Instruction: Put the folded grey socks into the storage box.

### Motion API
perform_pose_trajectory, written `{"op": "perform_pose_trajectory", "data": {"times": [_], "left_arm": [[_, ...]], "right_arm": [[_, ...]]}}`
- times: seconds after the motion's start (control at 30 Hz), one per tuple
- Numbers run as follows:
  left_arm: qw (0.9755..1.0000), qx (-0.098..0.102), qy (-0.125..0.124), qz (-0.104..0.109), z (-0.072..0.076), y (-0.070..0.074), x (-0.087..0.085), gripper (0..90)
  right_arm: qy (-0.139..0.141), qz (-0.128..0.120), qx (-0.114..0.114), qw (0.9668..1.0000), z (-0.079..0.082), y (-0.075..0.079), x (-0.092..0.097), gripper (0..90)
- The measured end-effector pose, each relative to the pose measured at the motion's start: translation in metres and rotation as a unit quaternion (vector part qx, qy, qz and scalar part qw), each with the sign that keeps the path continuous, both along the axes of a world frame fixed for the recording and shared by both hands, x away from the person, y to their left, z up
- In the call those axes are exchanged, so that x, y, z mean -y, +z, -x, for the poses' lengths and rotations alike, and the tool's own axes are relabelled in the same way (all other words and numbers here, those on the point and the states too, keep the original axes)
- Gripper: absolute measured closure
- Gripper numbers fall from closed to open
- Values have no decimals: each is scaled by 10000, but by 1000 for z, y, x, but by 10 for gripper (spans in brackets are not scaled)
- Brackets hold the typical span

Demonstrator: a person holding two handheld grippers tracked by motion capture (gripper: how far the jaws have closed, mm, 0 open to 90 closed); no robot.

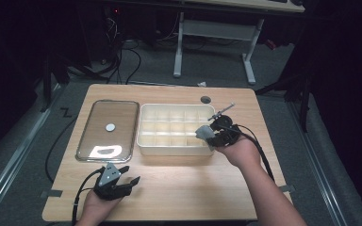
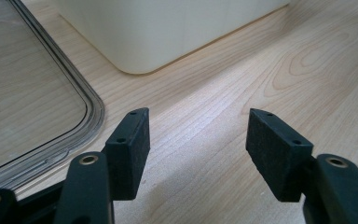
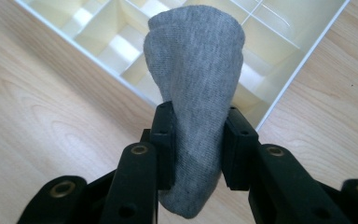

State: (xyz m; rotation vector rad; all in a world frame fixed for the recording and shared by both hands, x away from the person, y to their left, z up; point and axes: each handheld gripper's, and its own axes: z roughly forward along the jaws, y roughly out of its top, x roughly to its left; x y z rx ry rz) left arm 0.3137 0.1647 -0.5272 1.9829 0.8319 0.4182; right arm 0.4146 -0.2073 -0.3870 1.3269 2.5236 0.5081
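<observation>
A rolled grey sock (image 3: 193,88) is pinched between the jaws of my right gripper (image 3: 198,144), which is shut on it. In the high view the right gripper (image 1: 210,136) holds the sock (image 1: 203,132) over the right front corner of the cream compartment box (image 1: 143,141). The box's divided cells (image 3: 98,32) lie just beyond the sock. My left gripper (image 1: 125,181) rests low near the table's front left, jaws open with nothing between them. Its pads (image 2: 130,149) hover over bare wood.
A clear lid (image 1: 107,129) with a round white label lies flat left of the box; its rim (image 2: 91,107) shows beside my left gripper. A round cable hole (image 1: 206,99) sits behind the box. Bare wood stretches along the table's front.
</observation>
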Motion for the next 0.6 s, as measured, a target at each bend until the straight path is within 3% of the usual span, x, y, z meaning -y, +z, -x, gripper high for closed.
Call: {"op": "perform_pose_trajectory", "data": {"times": [0.23,0.47,0.6], "left_arm": [[10000,10,-32,-9,0,0,0,403],[10000,-17,-39,6,0,0,-1,403],[10000,0,-40,11,0,1,-1,402]], "right_arm": [[-87,619,-493,9968,-33,-14,-11,707],[-232,1033,-829,9909,-46,-25,-20,712],[-153,1273,-953,9872,-50,-32,-22,716]]}}
